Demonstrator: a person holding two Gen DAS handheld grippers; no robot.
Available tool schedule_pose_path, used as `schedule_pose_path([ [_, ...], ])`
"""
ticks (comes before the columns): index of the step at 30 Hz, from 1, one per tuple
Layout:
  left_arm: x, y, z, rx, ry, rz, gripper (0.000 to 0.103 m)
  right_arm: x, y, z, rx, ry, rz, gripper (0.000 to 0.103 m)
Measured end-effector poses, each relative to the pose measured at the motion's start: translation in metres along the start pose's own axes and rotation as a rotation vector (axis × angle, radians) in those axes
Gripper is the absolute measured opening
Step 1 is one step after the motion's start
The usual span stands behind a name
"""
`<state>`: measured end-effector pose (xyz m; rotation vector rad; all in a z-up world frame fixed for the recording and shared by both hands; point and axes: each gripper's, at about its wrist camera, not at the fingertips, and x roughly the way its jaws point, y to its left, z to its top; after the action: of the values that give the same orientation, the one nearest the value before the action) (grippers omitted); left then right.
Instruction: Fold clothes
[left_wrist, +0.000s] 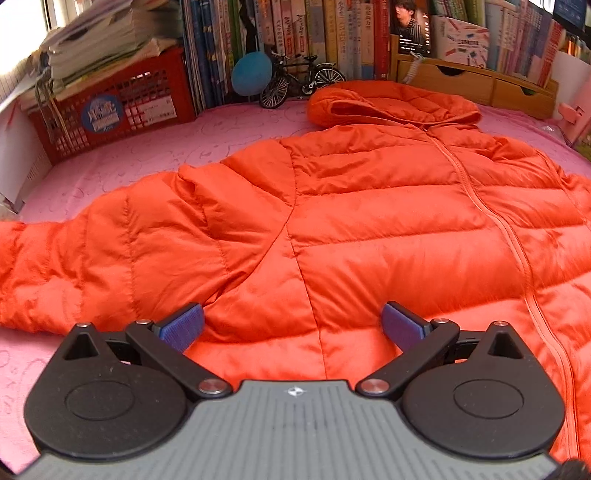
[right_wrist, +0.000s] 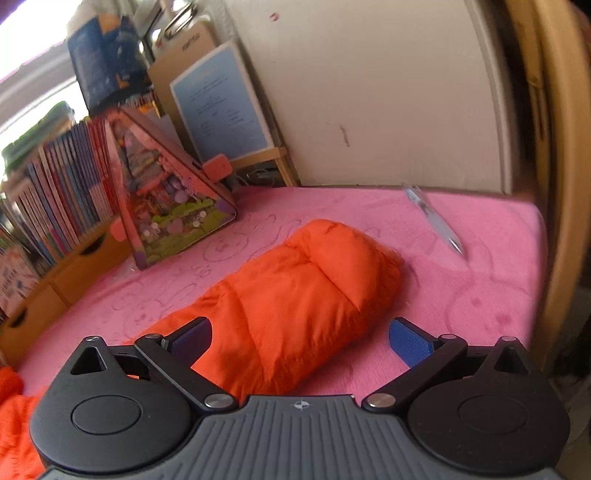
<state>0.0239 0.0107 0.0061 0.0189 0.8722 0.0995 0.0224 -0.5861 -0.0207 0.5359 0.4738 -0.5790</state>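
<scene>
Jacket (left_wrist: 351, 206), orange, lies flat and zipped on pink cover (left_wrist: 110, 162), hood far. My left gripper (left_wrist: 291, 325) hovers spread over its near hem; right gripper (right_wrist: 301, 341) spread around the sleeve (right_wrist: 306, 280), pen (right_wrist: 436, 221) far right.

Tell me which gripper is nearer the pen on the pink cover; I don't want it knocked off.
Right. The right gripper hangs open over the jacket sleeve, with the pen ahead to its right. The left gripper hovers over the jacket body; no pen shows there.
</scene>
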Motion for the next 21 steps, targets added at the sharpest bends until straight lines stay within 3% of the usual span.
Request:
schedule_pose_path([
  [2,0.005,0.004,0.0,-0.018,0.003,-0.017,0.103,0.009,0.008,0.004,-0.029,0.0,-0.029,0.103],
  [4,0.008,0.008,-0.003,-0.038,0.001,-0.038,0.103,0.015,0.014,0.007,-0.048,0.008,-0.032,0.094],
  [7,0.009,0.011,-0.009,-0.041,-0.026,-0.058,0.103,0.022,0.025,0.01,-0.086,0.024,-0.042,0.066],
  [8,0.008,0.011,-0.011,-0.034,-0.04,-0.059,0.103,0.024,0.029,0.011,-0.102,0.03,-0.048,0.051],
  [11,0.007,0.01,-0.016,-0.02,-0.077,-0.058,0.103,0.019,0.036,0.015,-0.08,0.048,0.008,0.02],
  [15,0.007,0.011,-0.022,-0.016,-0.119,-0.066,0.103,-0.016,0.065,0.022,-0.152,-0.044,0.058,0.016],
  [21,0.006,0.012,-0.03,-0.02,-0.182,-0.072,0.103,-0.088,0.154,0.032,-0.292,-0.18,0.296,0.015],
])
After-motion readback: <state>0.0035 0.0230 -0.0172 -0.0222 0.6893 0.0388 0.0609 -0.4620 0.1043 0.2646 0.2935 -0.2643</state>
